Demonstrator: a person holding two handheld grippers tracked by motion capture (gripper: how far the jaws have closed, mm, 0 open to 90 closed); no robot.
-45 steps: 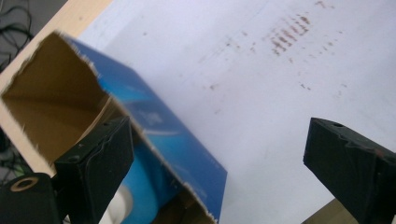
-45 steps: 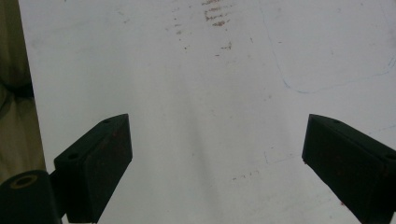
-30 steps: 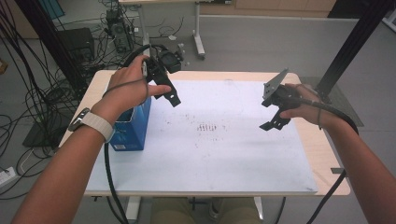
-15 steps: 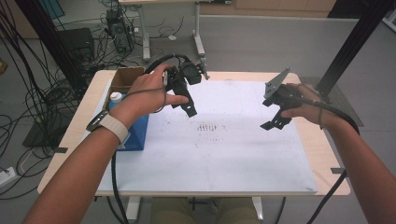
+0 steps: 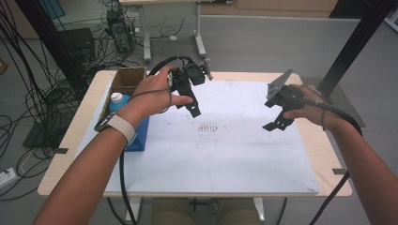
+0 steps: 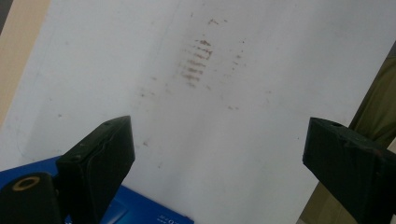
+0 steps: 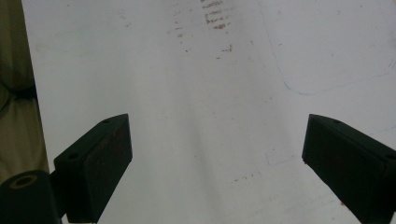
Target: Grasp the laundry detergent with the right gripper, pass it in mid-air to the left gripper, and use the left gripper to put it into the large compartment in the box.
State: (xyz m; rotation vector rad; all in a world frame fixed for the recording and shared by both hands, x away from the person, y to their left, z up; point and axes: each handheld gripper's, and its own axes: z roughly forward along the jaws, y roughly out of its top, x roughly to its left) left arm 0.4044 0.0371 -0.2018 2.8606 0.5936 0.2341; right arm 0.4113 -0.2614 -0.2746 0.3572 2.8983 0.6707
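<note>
My left gripper (image 5: 192,107) hangs over the white sheet (image 5: 225,154) at the table's left middle, held in a hand with a watch on the wrist. In the left gripper view it (image 6: 219,149) stands open with nothing between the jaws, above brown smudges (image 6: 196,63) on the sheet. My right gripper (image 5: 278,123) is held over the sheet's right side, tilted down. Seen in the right gripper view, this gripper (image 7: 217,149) is also open and empty, above bare white sheet (image 7: 163,93).
A blue box (image 5: 139,136) stands at the table's left edge, with a cardboard box (image 5: 127,78) behind it and a blue-capped bottle (image 5: 117,99) between them. The blue box's corner (image 6: 140,212) lies just under the left jaw. Cables and desks lie on the floor beyond.
The left hand has carried its gripper rightward, from above the blue box out over the white sheet, and slightly down. The right hand has stayed where it was.
</note>
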